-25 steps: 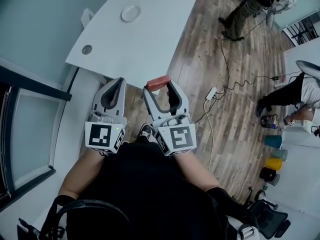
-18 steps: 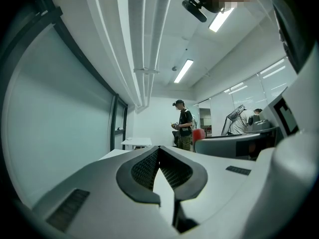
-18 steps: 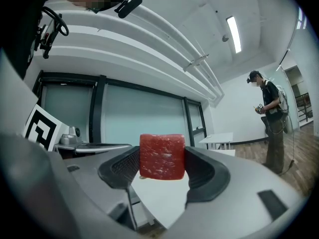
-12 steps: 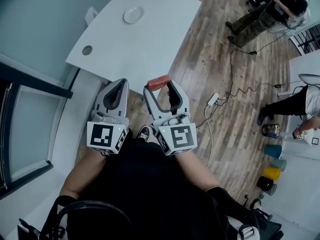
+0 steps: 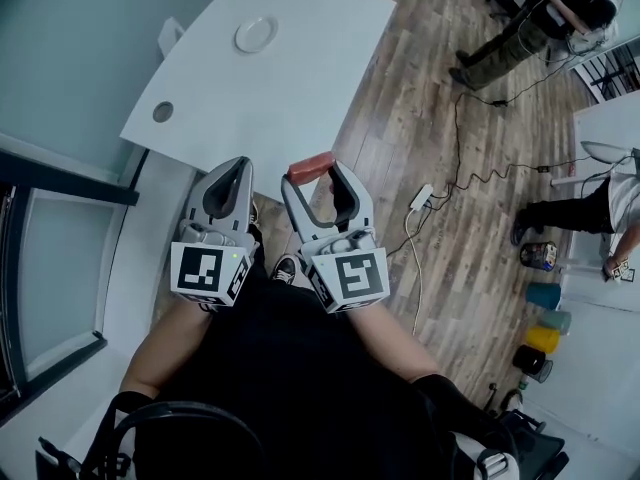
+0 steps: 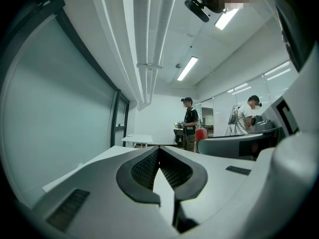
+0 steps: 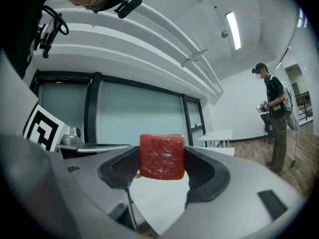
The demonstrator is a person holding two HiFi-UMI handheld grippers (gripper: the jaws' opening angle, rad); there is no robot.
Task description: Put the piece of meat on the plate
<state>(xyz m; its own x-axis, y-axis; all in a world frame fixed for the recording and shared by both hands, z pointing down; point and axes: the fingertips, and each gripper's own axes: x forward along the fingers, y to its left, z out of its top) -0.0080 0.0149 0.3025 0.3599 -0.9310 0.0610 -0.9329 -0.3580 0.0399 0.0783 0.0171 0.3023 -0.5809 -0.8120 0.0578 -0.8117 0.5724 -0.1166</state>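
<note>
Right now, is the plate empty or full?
Empty: the plate lies bare on the table; the right tongs hold the meat.

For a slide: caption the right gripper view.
The right gripper holds a red piece of meat between its fingers.

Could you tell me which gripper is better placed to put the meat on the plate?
The right gripper: its jaws clamp the piece of meat. The left gripper is shut and empty. The plate lies on the table ahead.
</note>
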